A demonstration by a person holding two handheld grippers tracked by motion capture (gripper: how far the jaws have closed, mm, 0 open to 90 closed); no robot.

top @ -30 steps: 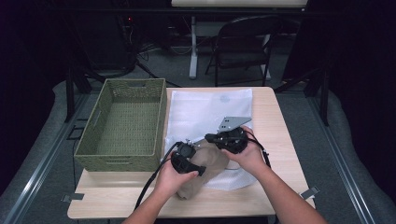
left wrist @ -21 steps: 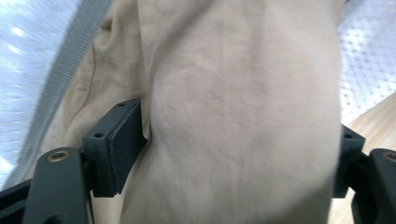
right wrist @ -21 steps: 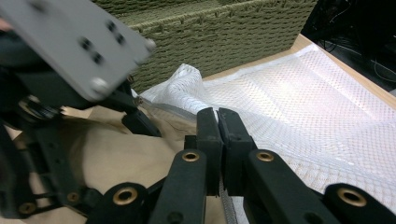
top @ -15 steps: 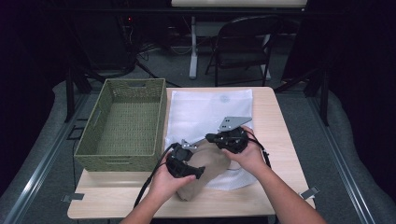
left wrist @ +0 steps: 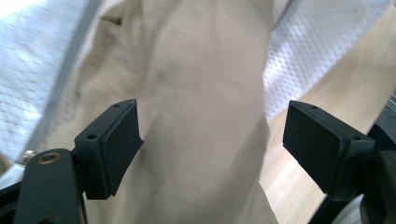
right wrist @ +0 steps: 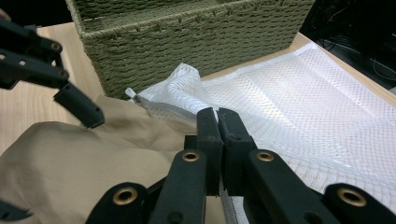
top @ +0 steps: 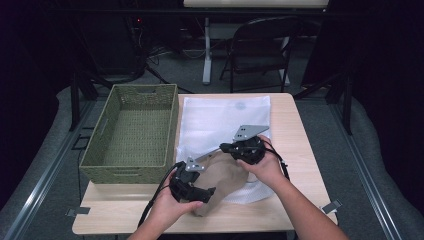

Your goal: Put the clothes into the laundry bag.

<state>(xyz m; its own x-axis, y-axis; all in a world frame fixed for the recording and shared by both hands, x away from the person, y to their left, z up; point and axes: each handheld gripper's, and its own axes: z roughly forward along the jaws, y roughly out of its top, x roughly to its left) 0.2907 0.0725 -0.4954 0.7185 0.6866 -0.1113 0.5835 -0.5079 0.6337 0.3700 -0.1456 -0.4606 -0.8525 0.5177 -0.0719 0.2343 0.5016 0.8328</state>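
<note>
A tan cloth (top: pixel 227 175) lies partly inside the mouth of a white mesh bag (top: pixel 220 120) near the table's front. My left gripper (top: pixel 207 192) hovers over the cloth's near end. In the left gripper view the left gripper (left wrist: pixel 212 140) is open; its jaws have just been opening, and the cloth (left wrist: pixel 205 70) lies between the pads, untouched. My right gripper (right wrist: pixel 218 116) is shut on the bag's zip edge (right wrist: pixel 159 109), holding it lifted beside the cloth (right wrist: pixel 84 154). In the high view the right gripper (top: pixel 223 148) sits at the bag's mouth.
A green woven basket (top: pixel 172 125) stands at the table's left, close to the bag; its wall (right wrist: pixel 187 42) rises just behind the bag's mouth. Bare wooden table (top: pixel 295 150) lies to the right. A folding chair (top: pixel 260 50) stands beyond the far edge.
My left gripper has drawn back toward the table's near edge and slightly left, off the cloth. The right gripper and the bag's edge have stayed put.
</note>
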